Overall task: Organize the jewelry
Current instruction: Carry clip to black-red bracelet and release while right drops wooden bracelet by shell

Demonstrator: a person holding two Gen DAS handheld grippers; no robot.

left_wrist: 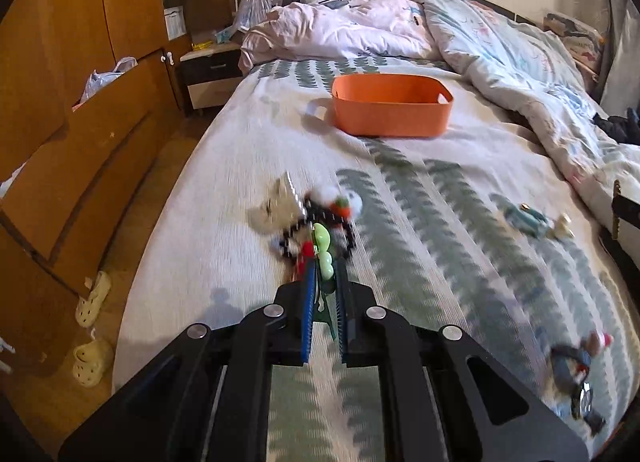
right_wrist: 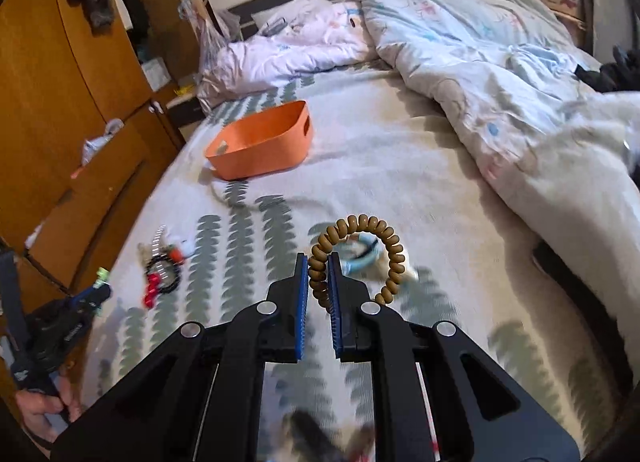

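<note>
The left gripper pinches what looks like a green clip; the right gripper pinches a brown coil band. The orange basket lies well ahead; a thin hold could slip mid-carry.

Left gripper — jaws closed on a pale green beaded piece, which stands up past the fingertips; a green strip hangs between the blue pads. Just beyond the fingertips lies a blurred cluster: black beaded loop, red item, white and cream pieces, one touching the next. Further ahead of the fingers, slightly right, sits an orange basket on the bed cover; its contents cannot be seen. Right of the fingers, a teal item with a small cream piece beside it. Near right, level with the finger bases — a dark blue and red item, blurred.
</note>
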